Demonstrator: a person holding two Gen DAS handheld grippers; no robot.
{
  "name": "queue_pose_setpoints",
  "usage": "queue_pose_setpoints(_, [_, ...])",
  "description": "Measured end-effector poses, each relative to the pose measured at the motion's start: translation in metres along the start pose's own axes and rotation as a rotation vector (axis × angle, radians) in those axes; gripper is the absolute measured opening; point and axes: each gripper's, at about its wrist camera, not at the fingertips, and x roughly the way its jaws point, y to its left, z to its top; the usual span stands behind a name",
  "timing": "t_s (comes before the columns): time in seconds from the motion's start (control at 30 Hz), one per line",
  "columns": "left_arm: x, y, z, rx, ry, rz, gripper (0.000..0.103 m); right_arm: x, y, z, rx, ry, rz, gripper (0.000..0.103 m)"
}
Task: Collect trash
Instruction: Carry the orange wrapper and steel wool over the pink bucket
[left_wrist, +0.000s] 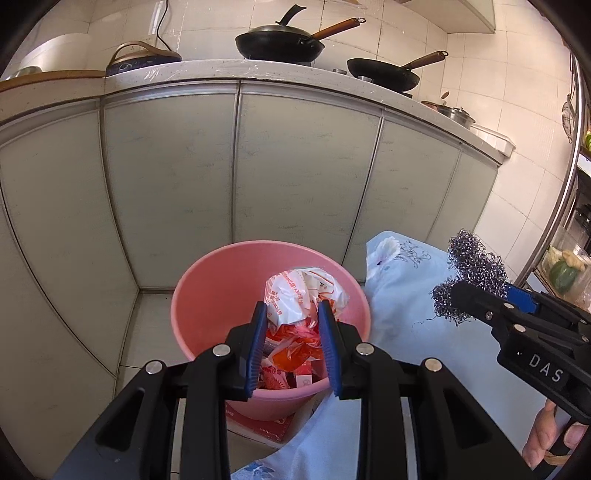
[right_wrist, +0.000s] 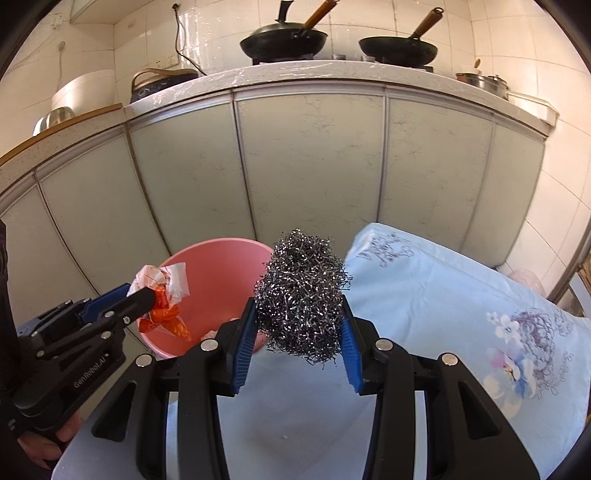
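A pink bucket (left_wrist: 221, 288) stands on the floor by the cabinets, with wrappers inside; it also shows in the right wrist view (right_wrist: 218, 266). My left gripper (left_wrist: 293, 314) is shut on a crumpled white and orange wrapper (left_wrist: 303, 295) and holds it over the bucket's opening; it shows from the side in the right wrist view (right_wrist: 147, 295) with the wrapper (right_wrist: 162, 291). My right gripper (right_wrist: 299, 314) is shut on a steel wool scrubber (right_wrist: 301, 291), held above the cloth to the right of the bucket. In the left wrist view the scrubber (left_wrist: 476, 269) sits in the right gripper (left_wrist: 461, 291).
A light blue flowered cloth (right_wrist: 461, 295) covers a low surface right of the bucket. Grey cabinet doors (left_wrist: 295, 166) stand behind. Two woks (left_wrist: 277, 42) sit on the counter above. A red flat thing (left_wrist: 258, 422) lies under the bucket.
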Motion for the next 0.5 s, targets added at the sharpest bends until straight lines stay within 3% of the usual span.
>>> queue_pose_setpoints(0.5, [0.033, 0.027, -0.004, -0.033, 0.042, 0.076, 0.028, 0.051, 0.037, 0.013, -0.081, 0.049, 0.079, 0.042])
